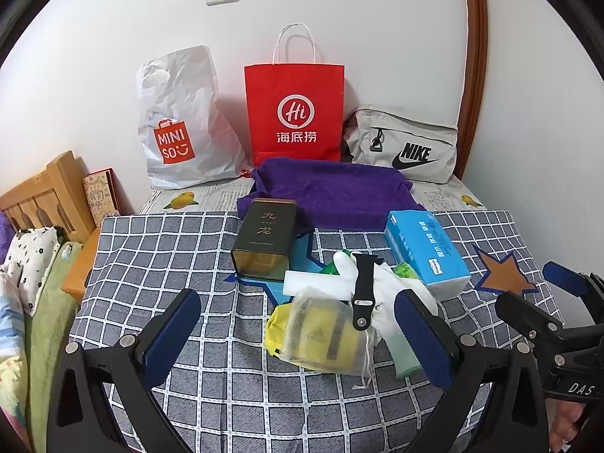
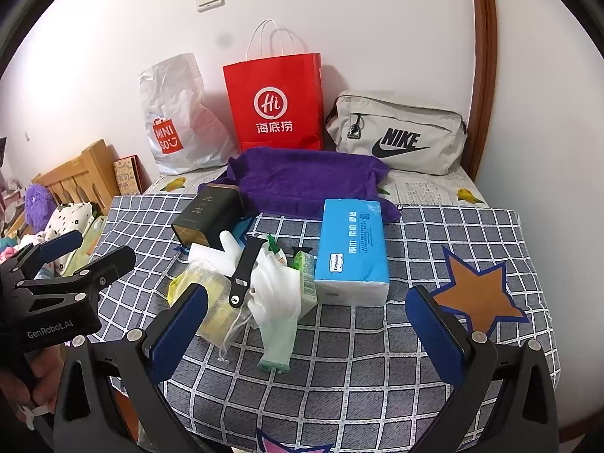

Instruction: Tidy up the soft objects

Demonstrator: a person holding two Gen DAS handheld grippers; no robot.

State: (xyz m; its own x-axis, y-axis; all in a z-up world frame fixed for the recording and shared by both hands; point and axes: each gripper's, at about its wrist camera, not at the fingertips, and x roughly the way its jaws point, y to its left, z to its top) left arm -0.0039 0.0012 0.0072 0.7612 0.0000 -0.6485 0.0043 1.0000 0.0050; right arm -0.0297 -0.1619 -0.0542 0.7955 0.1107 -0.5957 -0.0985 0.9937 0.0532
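Checked cloth (image 1: 158, 264), both claws spread w/ nothing held, white glove (image 2: 277, 294) btwn right claw (image 2: 305, 324) fingers, left claw (image 1: 298, 336) near.

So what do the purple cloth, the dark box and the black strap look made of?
Purple cloth: fuzzy pile, likely terry or microfibre; matte and rumpled. Dark box: probably metal tin, from its gold rim and smooth, glossy faces. Black strap: matte and flexible, apparently silicone, with punched holes.

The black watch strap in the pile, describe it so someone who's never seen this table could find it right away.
Start at the red paper bag against the wall, then come forward over the purple towel to the cluttered pile on the checked cloth. The watch strap lies across a white glove, the pile's only slim black band.
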